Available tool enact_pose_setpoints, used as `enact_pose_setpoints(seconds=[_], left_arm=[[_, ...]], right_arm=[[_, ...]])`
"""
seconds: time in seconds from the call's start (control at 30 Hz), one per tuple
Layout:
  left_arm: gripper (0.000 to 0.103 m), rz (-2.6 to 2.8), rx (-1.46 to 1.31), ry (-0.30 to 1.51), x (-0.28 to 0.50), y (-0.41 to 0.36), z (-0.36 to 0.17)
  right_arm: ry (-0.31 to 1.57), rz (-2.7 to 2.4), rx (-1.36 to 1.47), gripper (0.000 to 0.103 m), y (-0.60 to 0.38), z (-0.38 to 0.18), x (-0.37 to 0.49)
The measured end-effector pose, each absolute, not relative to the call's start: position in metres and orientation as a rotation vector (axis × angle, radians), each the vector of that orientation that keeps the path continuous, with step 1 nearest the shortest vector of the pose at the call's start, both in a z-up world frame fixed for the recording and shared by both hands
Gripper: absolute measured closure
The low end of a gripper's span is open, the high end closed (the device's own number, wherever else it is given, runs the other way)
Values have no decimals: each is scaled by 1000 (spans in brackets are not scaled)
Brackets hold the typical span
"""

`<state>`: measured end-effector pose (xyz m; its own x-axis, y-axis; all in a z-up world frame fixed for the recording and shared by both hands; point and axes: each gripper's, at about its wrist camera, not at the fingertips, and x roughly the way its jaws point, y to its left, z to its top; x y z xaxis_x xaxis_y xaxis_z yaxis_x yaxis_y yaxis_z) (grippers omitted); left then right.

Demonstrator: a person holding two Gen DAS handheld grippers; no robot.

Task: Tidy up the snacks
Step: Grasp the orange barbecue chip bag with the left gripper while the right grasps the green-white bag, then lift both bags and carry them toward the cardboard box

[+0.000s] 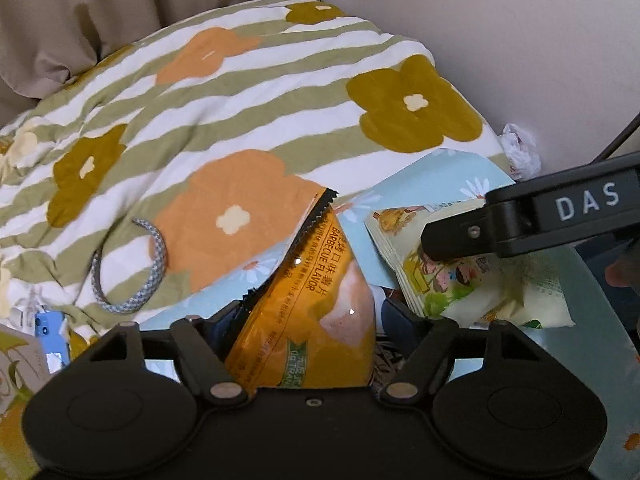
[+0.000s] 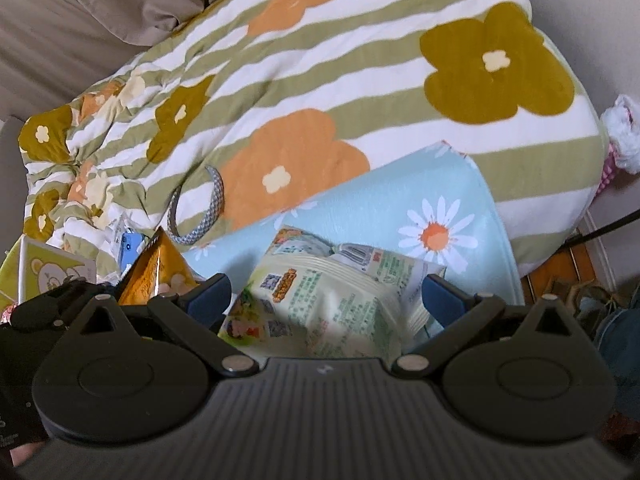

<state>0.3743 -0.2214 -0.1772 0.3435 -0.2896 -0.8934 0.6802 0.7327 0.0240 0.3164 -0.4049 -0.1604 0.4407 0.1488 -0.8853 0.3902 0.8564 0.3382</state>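
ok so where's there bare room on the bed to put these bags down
Freest: the striped quilt above the grey cord loop, and the blue daisy sheet ahead of the pale snack bag. Crowded: low left, where the orange chip bag, blue phone and box bunch together.

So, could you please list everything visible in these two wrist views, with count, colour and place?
Chip bag: one, orange, barbecue flavour, between the left gripper's fingers.
Snack packet: one, pale green and white, between the right gripper's fingers.
Quilt: one, green-and-white stripes with orange and olive flowers, bunched behind the snacks.
Daisy cloth: one, light blue, under the snacks.
Headband: one, grey woven, lying on the quilt.
Blue object: one, small, at the quilt's left edge; cannot identify.
Curtain: beige, background left.
Left gripper: black, around the chip bag.
Right gripper: black, blue pads, around the snack packet.
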Motion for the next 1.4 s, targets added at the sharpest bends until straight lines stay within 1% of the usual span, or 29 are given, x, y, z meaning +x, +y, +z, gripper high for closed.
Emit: enact_pose_setpoints(seconds=[0.2, 0.3, 0.87, 1.0, 1.1, 1.23, 1.27, 1.4], left_arm=[[38, -645, 402, 1055, 374, -218, -172], [39, -619, 392, 1047, 372, -213, -168], [39, -516, 311, 1019, 357, -193, -152], [39, -513, 305, 1022, 352, -191, -152], [39, -509, 303, 1019, 348, -189, -152], [40, -503, 297, 1017, 342, -187, -150], [40, -504, 296, 1015, 341, -186, -149], [40, -508, 291, 995, 334, -184, -140]], right_arm=[[1139, -158, 556, 0, -404, -168, 322], [1143, -158, 542, 0, -404, -170, 325], [1179, -169, 391, 0, -387, -178, 330], [1150, -173, 384, 0, -382, -180, 324], [1164, -149, 369, 0, -382, -180, 321], [1139, -108, 353, 0, -380, -171, 311], [1129, -99, 360, 5, -380, -168, 309], [1097, -82, 369, 17, -380, -157, 299]])
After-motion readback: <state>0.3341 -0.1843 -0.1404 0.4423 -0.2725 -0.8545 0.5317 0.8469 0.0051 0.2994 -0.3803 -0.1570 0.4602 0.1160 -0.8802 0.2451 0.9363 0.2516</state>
